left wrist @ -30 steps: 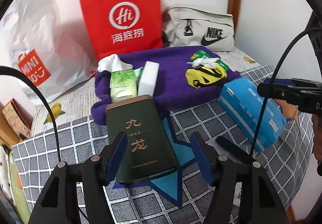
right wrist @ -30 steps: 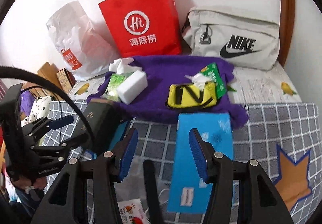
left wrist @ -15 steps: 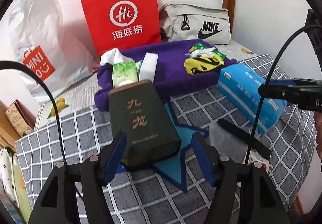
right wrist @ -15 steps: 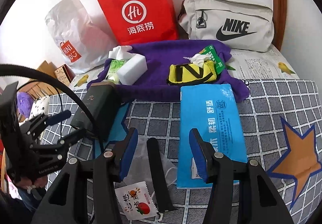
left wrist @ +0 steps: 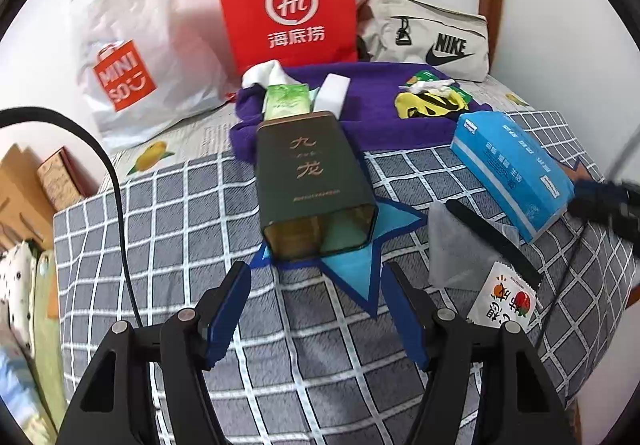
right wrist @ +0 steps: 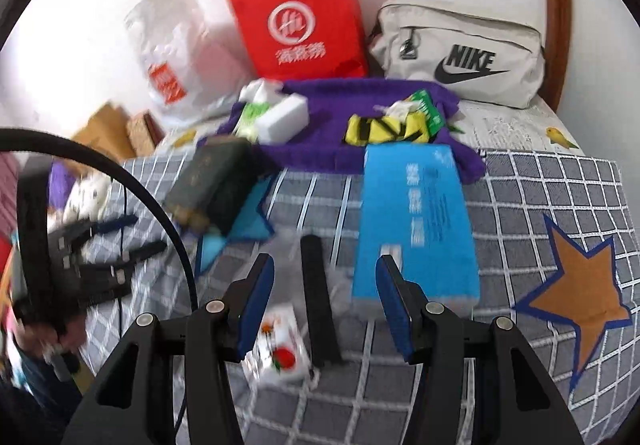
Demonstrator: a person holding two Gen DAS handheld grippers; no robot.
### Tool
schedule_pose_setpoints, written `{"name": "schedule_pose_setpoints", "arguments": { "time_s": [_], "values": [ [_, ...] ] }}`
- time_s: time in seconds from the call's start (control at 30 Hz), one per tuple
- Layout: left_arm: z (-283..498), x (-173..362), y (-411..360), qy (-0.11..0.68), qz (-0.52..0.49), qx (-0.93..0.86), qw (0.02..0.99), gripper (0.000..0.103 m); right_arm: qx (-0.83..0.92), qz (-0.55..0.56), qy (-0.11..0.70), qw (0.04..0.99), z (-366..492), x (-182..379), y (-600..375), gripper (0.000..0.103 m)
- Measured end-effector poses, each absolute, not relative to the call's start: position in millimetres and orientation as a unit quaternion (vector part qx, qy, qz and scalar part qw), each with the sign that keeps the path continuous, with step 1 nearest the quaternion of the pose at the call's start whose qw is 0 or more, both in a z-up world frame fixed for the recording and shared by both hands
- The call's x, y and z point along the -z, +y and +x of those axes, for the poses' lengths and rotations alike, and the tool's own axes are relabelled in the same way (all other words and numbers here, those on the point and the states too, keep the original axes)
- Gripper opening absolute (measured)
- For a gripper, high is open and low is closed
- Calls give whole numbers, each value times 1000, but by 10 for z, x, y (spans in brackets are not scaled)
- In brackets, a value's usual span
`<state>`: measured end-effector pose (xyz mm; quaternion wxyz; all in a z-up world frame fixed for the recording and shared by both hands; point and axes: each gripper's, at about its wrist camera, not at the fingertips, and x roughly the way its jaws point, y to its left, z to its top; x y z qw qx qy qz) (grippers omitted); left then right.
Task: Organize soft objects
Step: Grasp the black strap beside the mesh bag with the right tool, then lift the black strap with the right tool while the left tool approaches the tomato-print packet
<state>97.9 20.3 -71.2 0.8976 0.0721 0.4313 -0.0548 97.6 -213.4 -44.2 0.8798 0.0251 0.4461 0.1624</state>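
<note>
A purple towel (left wrist: 372,113) lies at the back of the bed with a green tissue pack (left wrist: 287,101), a white sponge (left wrist: 334,93) and a yellow-black cloth (left wrist: 428,105) on it. A dark green box (left wrist: 312,181) lies open-ended in front of it. A blue tissue pack (left wrist: 512,169) lies to the right, also in the right wrist view (right wrist: 416,221). My left gripper (left wrist: 316,309) is open and empty, short of the green box. My right gripper (right wrist: 326,305) is open and empty above a small snack packet (right wrist: 280,349) and a black strip (right wrist: 318,293).
A red paper bag (left wrist: 286,5), a white Miniso bag (left wrist: 128,61) and a grey Nike pouch (left wrist: 432,41) stand against the wall. The checked blanket (left wrist: 180,245) covers the bed. Boxes (left wrist: 56,177) sit off the left edge. A grey pouch (left wrist: 460,245) lies right of the green box.
Both grippers have drawn back toward the near edge of the bed. The left one has pulled away from the green box, which lay between its fingers. The right view is blurred by motion.
</note>
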Motion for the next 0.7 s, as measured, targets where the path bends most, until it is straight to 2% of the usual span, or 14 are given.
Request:
{"name": "schedule_pose_setpoints", "arguments": {
  "time_s": [0.13, 0.23, 0.43, 0.5, 0.63, 0.67, 0.7],
  "values": [
    [929, 721, 169, 438, 66, 44, 896, 66, -169, -16, 457, 873, 764, 623, -2084, 53],
    [893, 738, 118, 441, 72, 38, 894, 66, -183, -14, 472, 862, 689, 788, -2080, 43],
    [840, 769, 47, 448, 76, 29, 891, 66, -186, -2, 473, 861, 733, 954, -2070, 40],
    [826, 778, 40, 450, 76, 26, 890, 66, -189, -3, 477, 858, 796, 1018, -2028, 34],
    [815, 822, 30, 457, 78, 19, 886, 66, -177, -29, 494, 851, 914, 1191, -1916, 28],
    [812, 833, 25, 458, 79, 18, 885, 66, -178, -27, 491, 853, 928, 1218, -1899, 21],
    [811, 842, 22, 459, 80, 16, 885, 66, -176, -34, 487, 855, 931, 1215, -1887, 21]
  ]
}}
